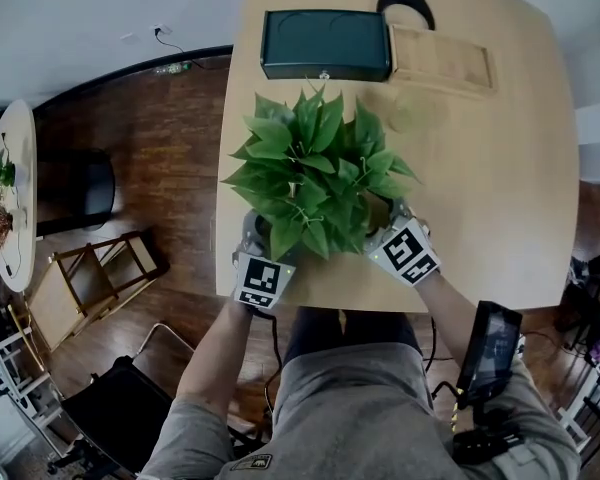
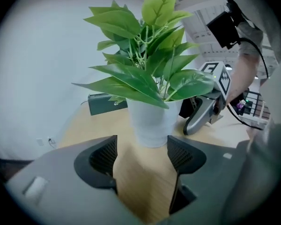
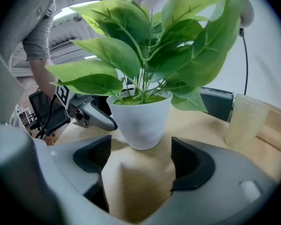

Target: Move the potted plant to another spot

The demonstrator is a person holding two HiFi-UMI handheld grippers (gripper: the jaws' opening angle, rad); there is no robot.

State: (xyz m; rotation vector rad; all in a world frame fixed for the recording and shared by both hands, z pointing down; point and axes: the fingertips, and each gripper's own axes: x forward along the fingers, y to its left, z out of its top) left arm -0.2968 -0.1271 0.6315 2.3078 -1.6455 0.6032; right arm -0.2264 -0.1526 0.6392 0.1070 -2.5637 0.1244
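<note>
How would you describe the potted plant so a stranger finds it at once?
On the wooden table, at the edge nearest the person, the potted plant stands in a white pot. Nothing else on this table has leaves; the dark box lies at the far edge.

Thing: potted plant (image 1: 315, 173), broad green leaves (image 3: 131, 41) in a plain white pot (image 3: 140, 121).
Pose: upright, standing on its base.
Place: on the wooden table (image 1: 480, 198), close to its near edge, left of the middle.
</note>
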